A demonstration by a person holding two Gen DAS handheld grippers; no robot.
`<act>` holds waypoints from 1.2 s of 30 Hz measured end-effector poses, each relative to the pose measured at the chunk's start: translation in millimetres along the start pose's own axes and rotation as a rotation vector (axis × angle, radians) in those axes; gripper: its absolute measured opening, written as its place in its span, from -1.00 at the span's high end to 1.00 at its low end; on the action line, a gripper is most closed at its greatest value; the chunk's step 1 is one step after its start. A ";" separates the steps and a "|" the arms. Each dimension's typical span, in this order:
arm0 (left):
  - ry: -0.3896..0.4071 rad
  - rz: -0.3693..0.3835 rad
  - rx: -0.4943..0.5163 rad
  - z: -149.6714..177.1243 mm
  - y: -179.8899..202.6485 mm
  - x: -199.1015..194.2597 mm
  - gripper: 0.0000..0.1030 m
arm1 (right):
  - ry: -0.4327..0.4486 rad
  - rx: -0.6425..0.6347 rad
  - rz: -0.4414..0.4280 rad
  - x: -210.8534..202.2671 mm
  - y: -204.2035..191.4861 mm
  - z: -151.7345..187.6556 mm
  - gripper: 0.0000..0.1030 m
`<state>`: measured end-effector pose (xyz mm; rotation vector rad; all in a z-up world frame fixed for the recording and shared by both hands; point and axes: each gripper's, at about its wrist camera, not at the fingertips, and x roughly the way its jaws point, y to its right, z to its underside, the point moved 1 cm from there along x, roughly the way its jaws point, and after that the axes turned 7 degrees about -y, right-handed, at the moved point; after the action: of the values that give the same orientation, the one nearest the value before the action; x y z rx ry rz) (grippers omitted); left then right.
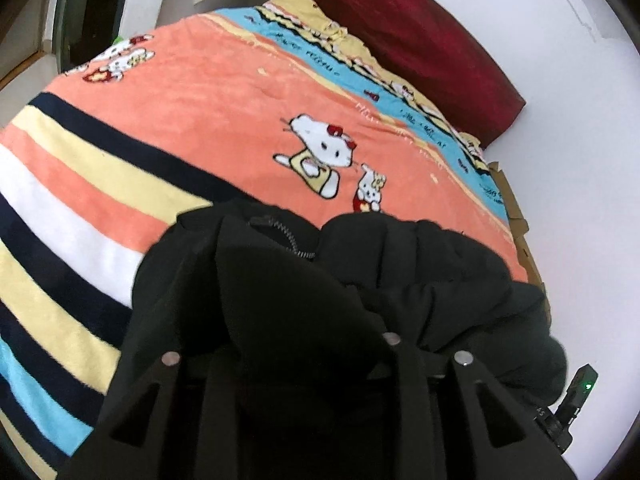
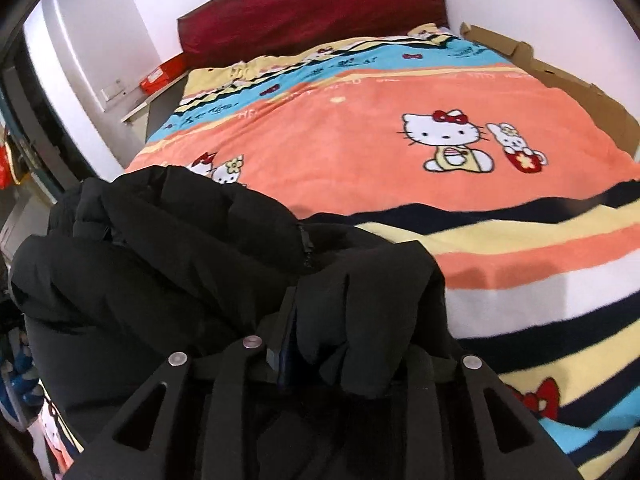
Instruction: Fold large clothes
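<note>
A black padded jacket (image 1: 360, 280) hangs bunched between two handheld grippers over the near end of a bed (image 2: 500, 248), held at two points, apparently so it can be spread flat for folding. The left gripper (image 1: 304, 344) has fabric gathered between its fingers (image 1: 394, 356), the right gripper (image 2: 340, 344) likewise; whether either pair presses the cloth or has slackened cannot be told. The cartoon-cat blanket (image 1: 224, 92) offers open space ahead, bounded by a maroon headboard (image 2: 312, 4) and flattened cardboard (image 2: 568, 80) along the wall side.
</note>
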<state>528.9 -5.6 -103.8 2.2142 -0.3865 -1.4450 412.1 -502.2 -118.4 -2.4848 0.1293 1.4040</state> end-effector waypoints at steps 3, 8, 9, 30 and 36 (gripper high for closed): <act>0.010 0.009 0.004 -2.1 1.3 -17.1 0.48 | 0.034 -0.006 0.041 -12.2 0.8 -0.9 0.02; 0.026 0.037 0.010 -4.3 2.5 -43.5 0.45 | 0.137 -0.036 0.094 -49.7 3.1 -1.3 -0.39; 0.023 0.050 0.002 -5.5 1.4 -48.0 0.44 | 0.154 -0.037 0.100 -58.3 3.0 -1.6 -0.41; 0.170 0.057 0.069 -13.6 -1.8 -152.4 0.04 | 0.183 -0.250 -0.073 -104.6 -84.5 41.3 -0.41; 0.058 -0.005 0.297 29.0 59.1 -88.5 0.04 | 0.146 -0.261 -0.101 -77.6 -106.5 43.7 -0.41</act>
<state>467.4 -20.8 -13.5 2.4829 -0.6105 -1.3969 358.5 -392.6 -52.3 -2.7609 -0.1582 1.2687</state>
